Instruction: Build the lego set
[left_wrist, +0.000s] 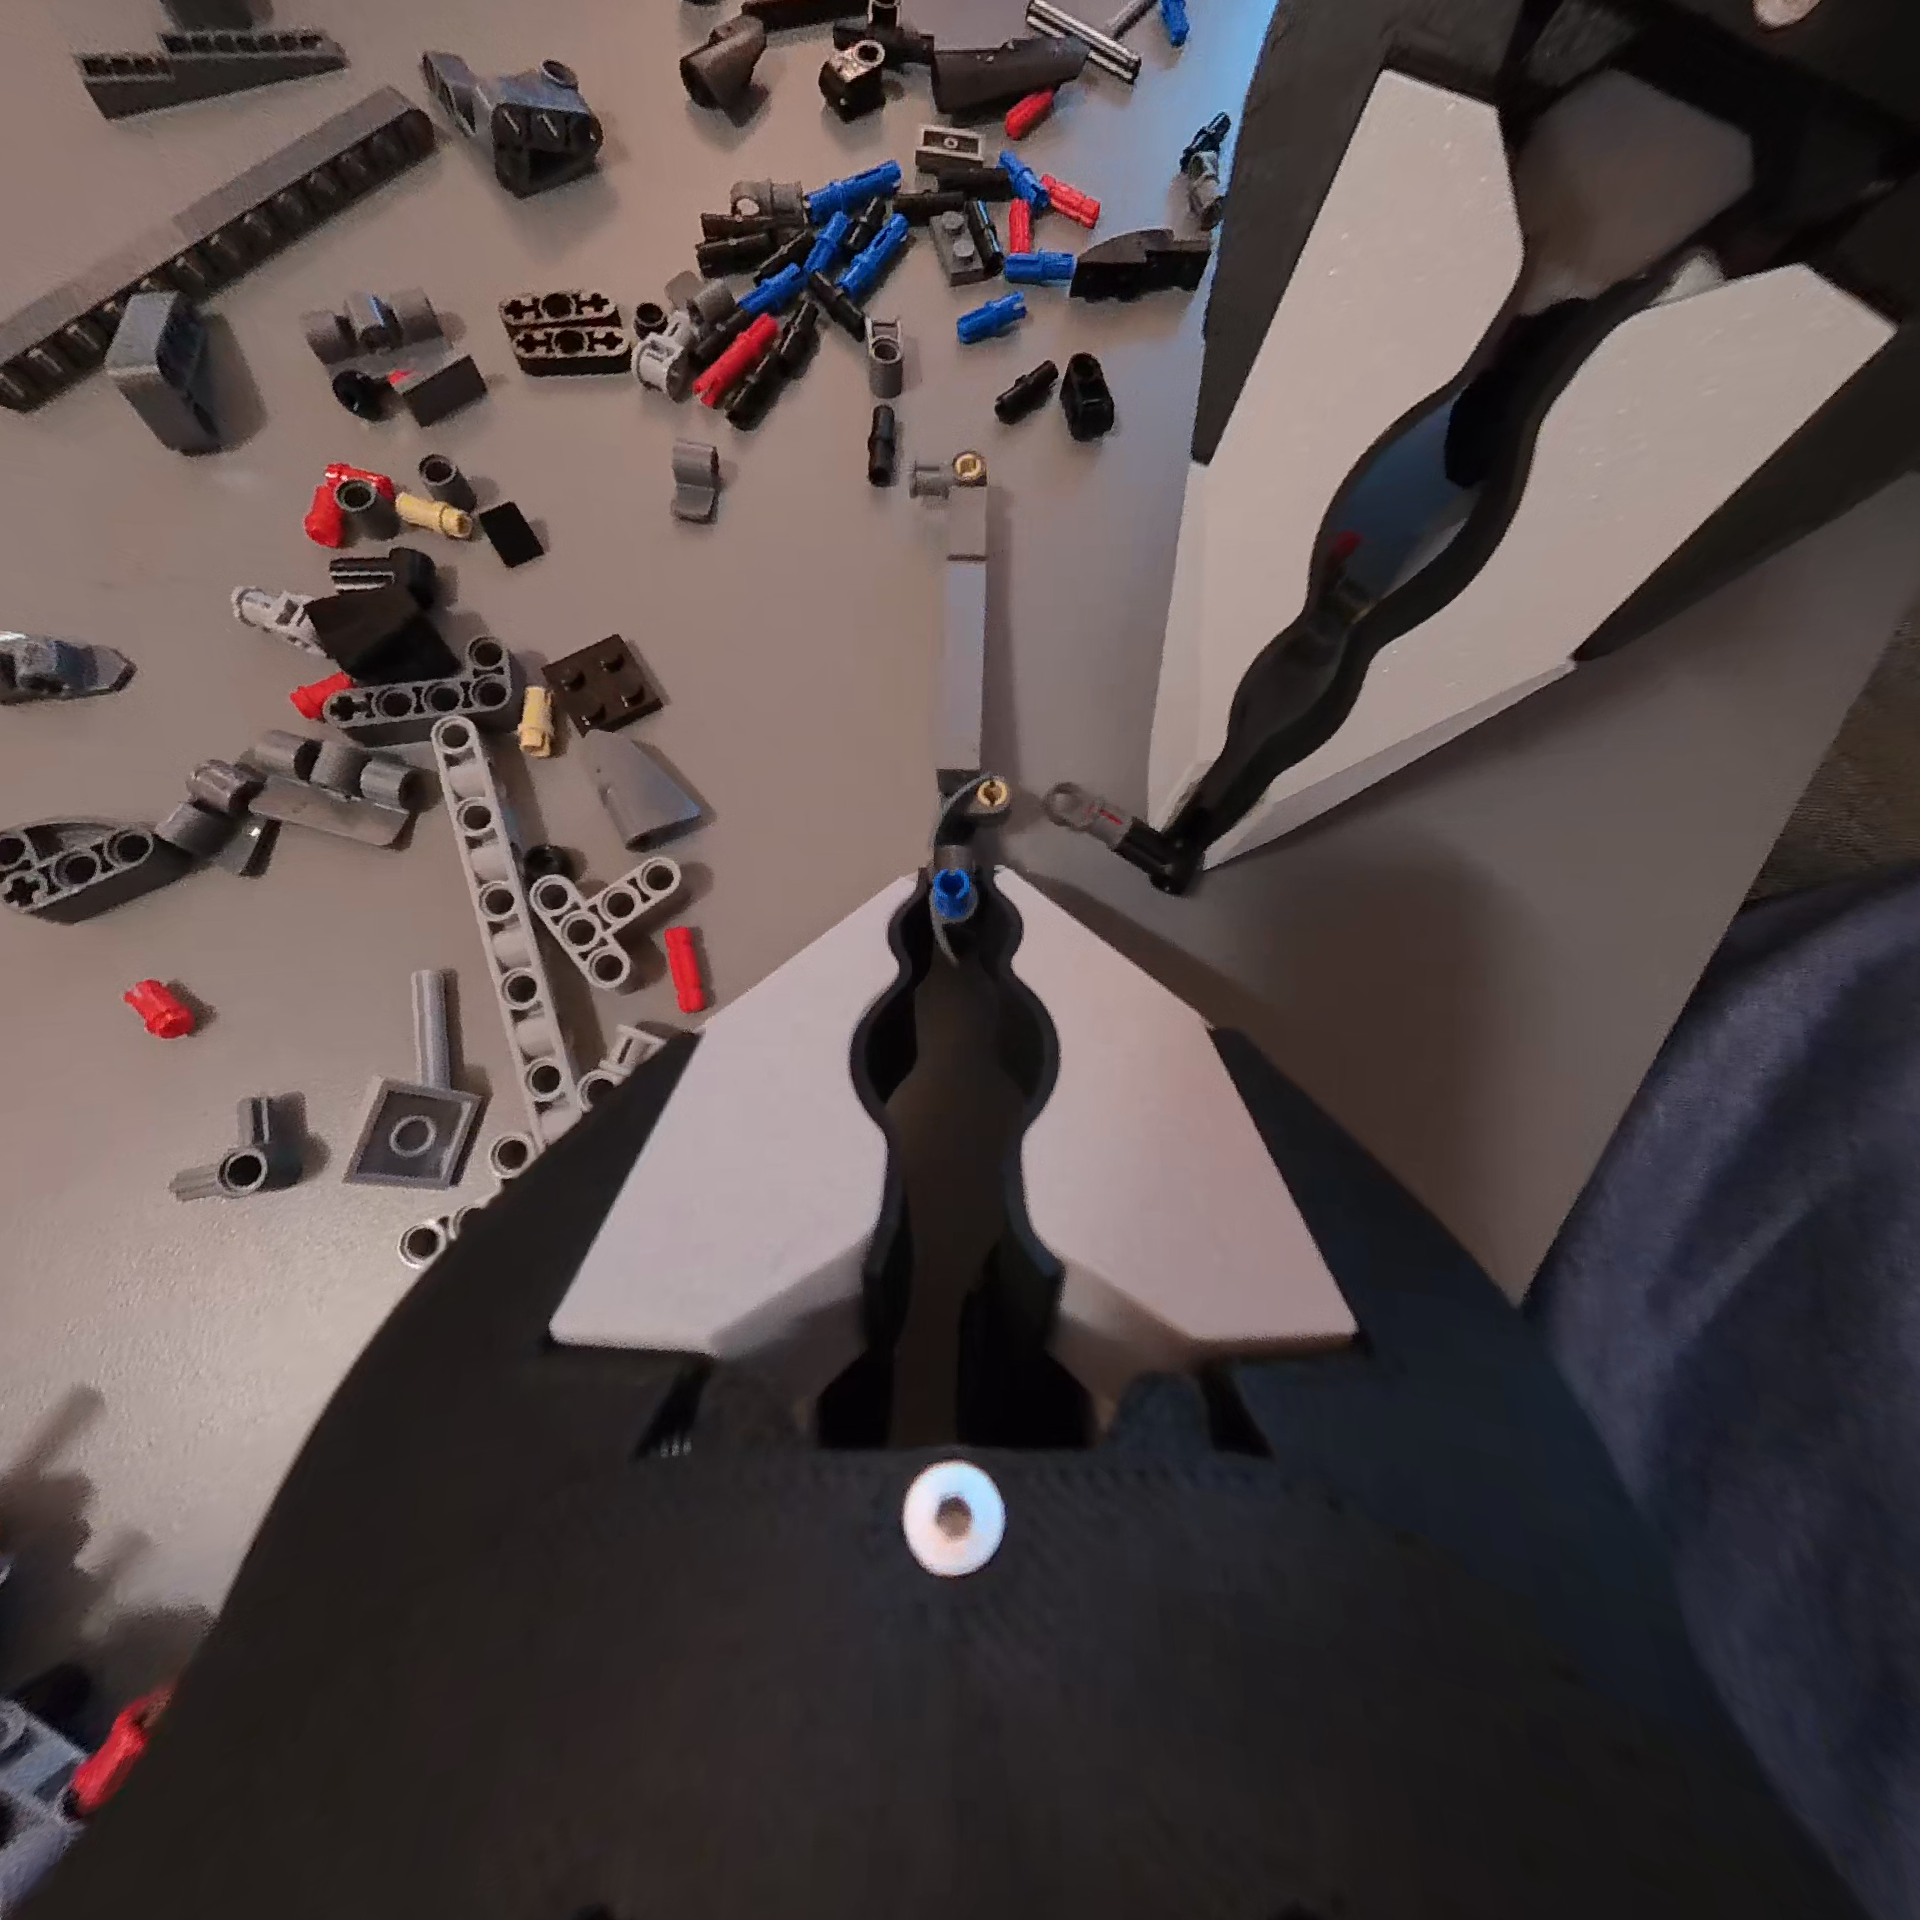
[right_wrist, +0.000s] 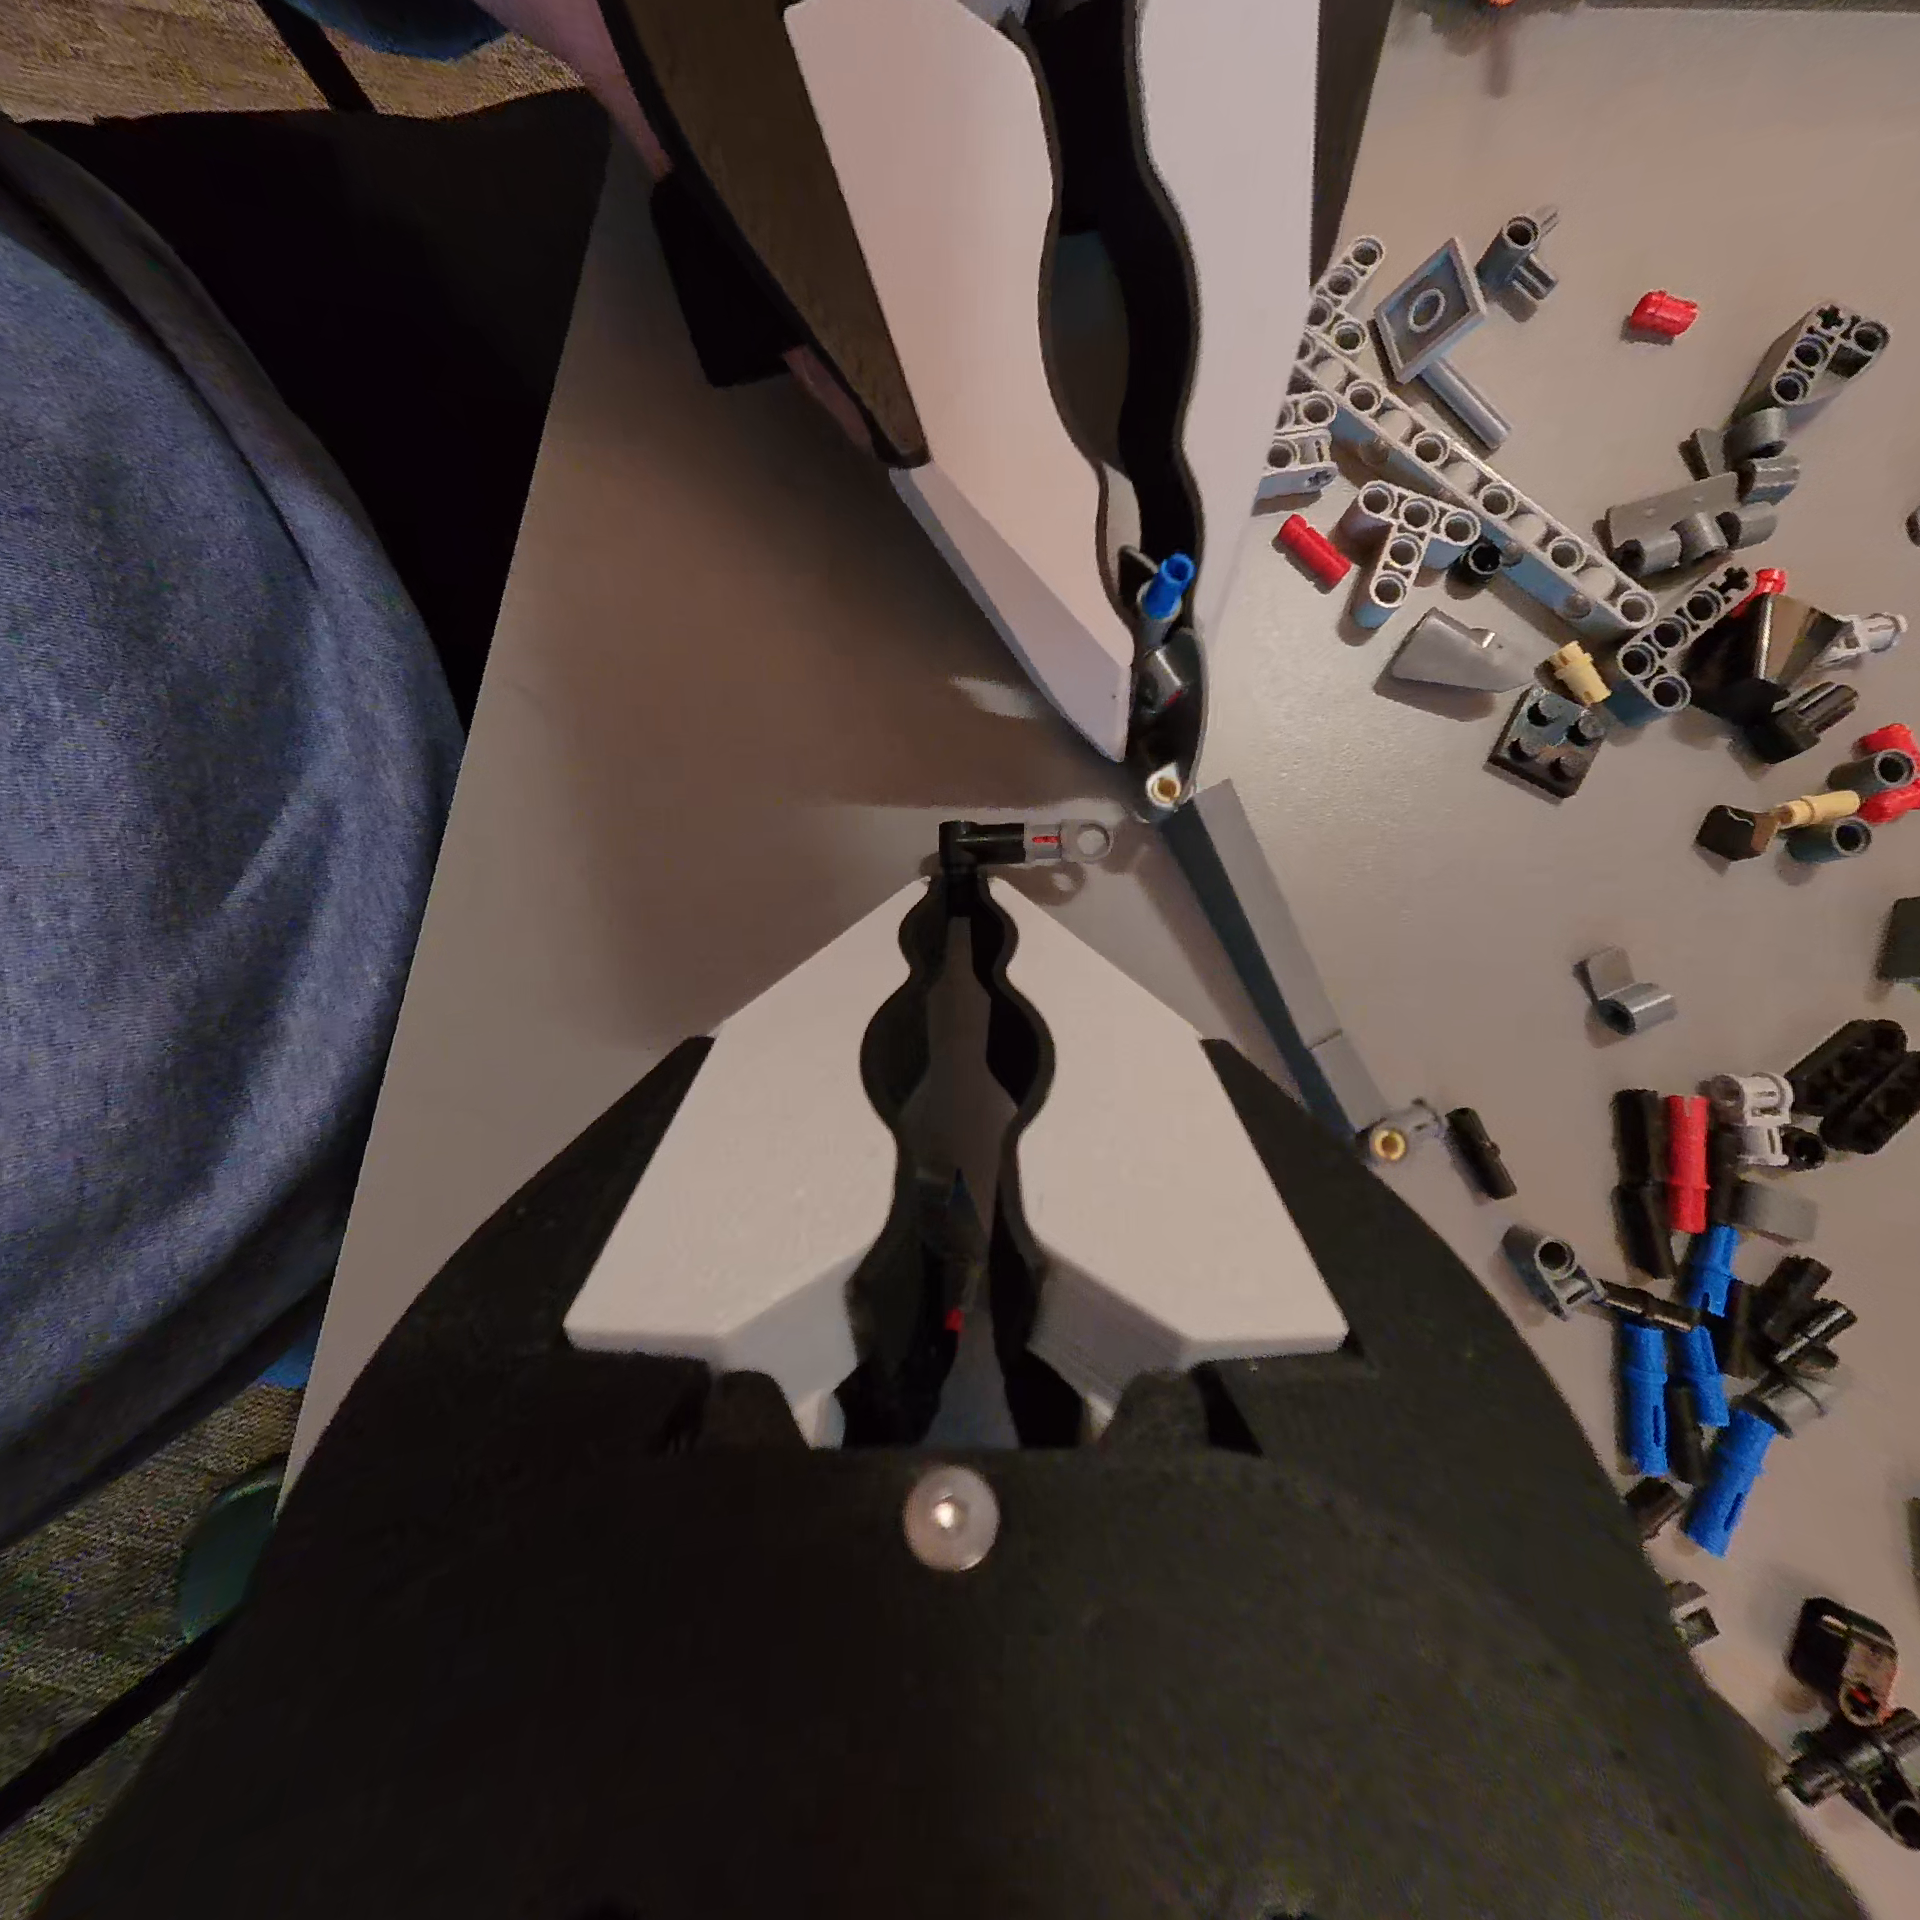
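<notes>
Left tongs (left_wrist: 961, 883) are pinched on a long grey assembly (left_wrist: 964, 644) carrying a blue pin (left_wrist: 951, 896), extending toward 12 o'clock over the worktop (left_wrist: 810, 582). Right tongs (right_wrist: 961, 883) are pinched on a black-and-grey connector (right_wrist: 1023, 840) whose ring end points to 3 o'clock, just beside the assembly's tan-pinned end. The gripped portions are hidden between the tongs.

The loose lego pieces (left_wrist: 499, 644) are hard, smooth plastic with a slight sheen, the worktop (left_wrist: 810, 644) is a matt, even grey surface, the left gripper (left_wrist: 958, 894) shows finely ridged matt black printed plastic with smooth pale panels, and blue cloth (right_wrist: 187, 790) looks soft and heathered.
</notes>
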